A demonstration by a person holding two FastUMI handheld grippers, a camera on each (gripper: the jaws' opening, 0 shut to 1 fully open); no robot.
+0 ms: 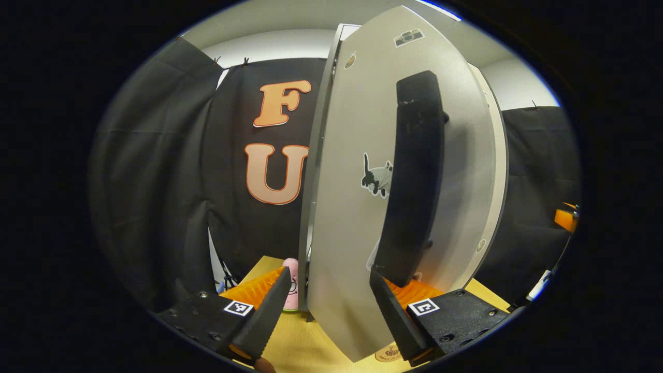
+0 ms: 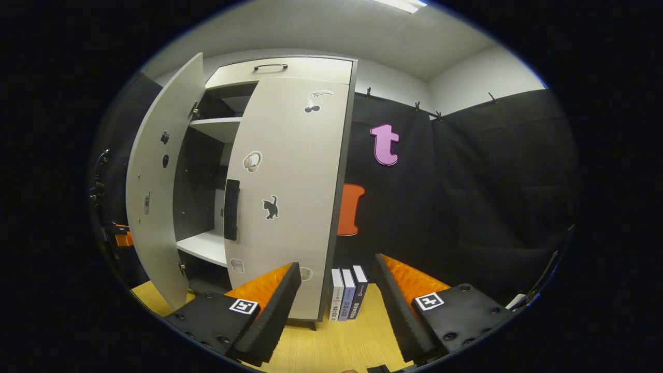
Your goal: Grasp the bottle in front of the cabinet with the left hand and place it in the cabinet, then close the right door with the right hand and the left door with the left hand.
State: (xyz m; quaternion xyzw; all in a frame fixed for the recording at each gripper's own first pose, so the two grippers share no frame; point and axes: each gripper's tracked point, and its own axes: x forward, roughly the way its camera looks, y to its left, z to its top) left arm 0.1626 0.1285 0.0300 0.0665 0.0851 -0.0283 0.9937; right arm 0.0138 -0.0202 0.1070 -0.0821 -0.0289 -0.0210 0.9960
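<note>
Nearest the left gripper (image 1: 326, 305), whose jaws stand apart and empty, the edge of the cabinet's left door (image 1: 357, 207) sits between the fingers, its long dark handle (image 1: 417, 176) just beyond the right finger. The right door (image 2: 290, 197) is already shut or nearly so, seen from the right gripper (image 2: 336, 305), which hangs with jaws apart in front of three books (image 2: 348, 292) standing on the tabletop (image 2: 342, 342) to the cabinet's right. The bottle cannot be made out on the shelves (image 2: 207, 246); a pink object (image 1: 291, 285) stands behind the left door's far side.

Risk, as I judge it: pushing the door from this angle could let a finger snag the handle, or slam the door and rock the cabinet.

Stickers mark both doors; none carries legible writing.
</note>
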